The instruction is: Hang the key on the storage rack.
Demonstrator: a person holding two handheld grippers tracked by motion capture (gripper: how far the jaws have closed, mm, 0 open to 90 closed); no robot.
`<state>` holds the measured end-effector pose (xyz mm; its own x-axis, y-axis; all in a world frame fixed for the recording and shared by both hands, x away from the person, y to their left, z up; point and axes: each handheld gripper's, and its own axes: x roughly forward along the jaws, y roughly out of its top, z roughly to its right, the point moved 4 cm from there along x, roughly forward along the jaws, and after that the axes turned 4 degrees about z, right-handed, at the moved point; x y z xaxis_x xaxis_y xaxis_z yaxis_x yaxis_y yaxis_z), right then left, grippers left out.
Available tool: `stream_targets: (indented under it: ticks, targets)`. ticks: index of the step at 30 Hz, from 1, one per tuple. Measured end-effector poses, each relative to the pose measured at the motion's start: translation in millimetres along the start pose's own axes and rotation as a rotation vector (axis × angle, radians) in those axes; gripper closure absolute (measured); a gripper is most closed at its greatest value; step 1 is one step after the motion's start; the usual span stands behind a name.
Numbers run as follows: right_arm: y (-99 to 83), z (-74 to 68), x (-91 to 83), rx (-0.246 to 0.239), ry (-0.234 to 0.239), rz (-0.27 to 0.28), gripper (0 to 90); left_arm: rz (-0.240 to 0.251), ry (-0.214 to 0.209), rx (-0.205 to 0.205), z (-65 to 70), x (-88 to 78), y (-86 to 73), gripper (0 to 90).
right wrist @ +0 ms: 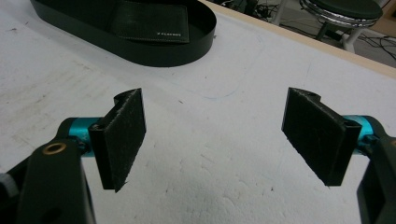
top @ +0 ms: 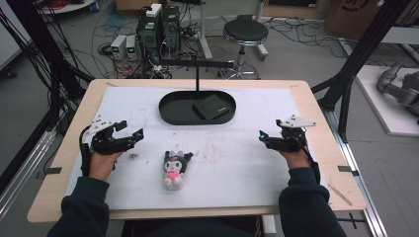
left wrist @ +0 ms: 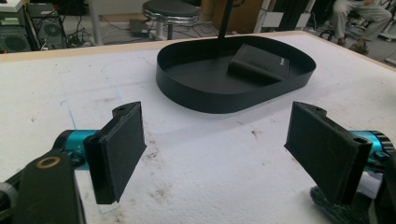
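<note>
Both tongs were held low over the white mat, angled inward. The left tongs point(top: 132, 134) and the right tongs point(top: 265, 138) were spread apart, nothing gripped. Between them, nearer the left, a plush toy point(top: 174, 169) was laid face up, head toward the black tray point(top: 168, 106), black-eared with a pink body.

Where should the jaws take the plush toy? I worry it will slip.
Grip the plush toy across its pink body, coming straight down from above. It lies flat on the table, head toward the tray, and the body looks narrower than the head.
</note>
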<state>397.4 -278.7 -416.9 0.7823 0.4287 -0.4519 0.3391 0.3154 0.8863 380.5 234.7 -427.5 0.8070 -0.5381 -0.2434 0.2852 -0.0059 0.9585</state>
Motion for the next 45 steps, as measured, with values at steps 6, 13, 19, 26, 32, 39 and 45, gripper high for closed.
stream_targets:
  ticks: [6, 13, 19, 26, 32, 39, 45]
  targets:
    - [-0.7, 1.0, -0.1, 0.008, -0.012, 0.000, 22.1, -0.029, -0.013, -0.001, 4.6, 3.6, -2.8, 19.6]
    - [-3.5, 2.3, -1.1, 0.006, -0.017, -0.007, 22.7, -0.071, -0.038, 0.036, 24.9, 10.3, -3.2, 20.8]
    - [-3.6, 0.7, -0.5, 0.004, -0.011, -0.006, 22.7, -0.095, -0.089, 0.063, 50.4, 15.7, -3.0, 22.9]
    - [-4.6, 0.9, 2.4, 0.005, -0.011, -0.019, 22.9, -0.132, -0.172, 0.018, 70.6, 19.6, -4.3, 28.5]
    - [-3.9, -0.7, 3.4, 0.005, -0.011, -0.020, 23.0, -0.199, -0.214, 0.008, 100.2, 24.5, -8.0, 28.2]
    - [-3.4, -2.1, 2.9, 0.001, -0.007, -0.019, 23.0, -0.273, -0.223, 0.004, 116.1, 34.9, -21.7, 24.0]
    - [-3.4, -2.5, 3.3, 0.003, -0.002, -0.021, 23.4, -0.370, -0.283, 0.059, 127.0, 44.1, -36.4, 24.1]
